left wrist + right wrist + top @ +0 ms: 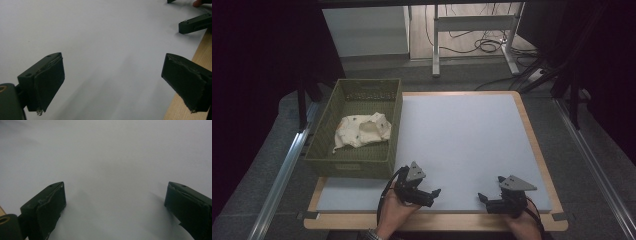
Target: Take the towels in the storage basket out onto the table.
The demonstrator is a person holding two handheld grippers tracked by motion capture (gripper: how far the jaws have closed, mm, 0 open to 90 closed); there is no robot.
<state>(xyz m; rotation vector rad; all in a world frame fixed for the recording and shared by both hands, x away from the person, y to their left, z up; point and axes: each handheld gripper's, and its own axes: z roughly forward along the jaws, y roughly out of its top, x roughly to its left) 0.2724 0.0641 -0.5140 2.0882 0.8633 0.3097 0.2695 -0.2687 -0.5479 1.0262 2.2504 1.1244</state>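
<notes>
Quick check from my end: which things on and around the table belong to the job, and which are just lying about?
Belongs to the job:
- left gripper, open, over the white mat
- right gripper, open, over the mat
- cream cloth, crumpled
- green basket holding the cloth

Just lying about:
- cables on the floor beyond the table
- white table frame behind

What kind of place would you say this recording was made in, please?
Probably a lab or workshop recording station: a white-topped wooden table holding a green mesh basket, metal rails alongside, and loose black cables under a desk frame behind.
</notes>
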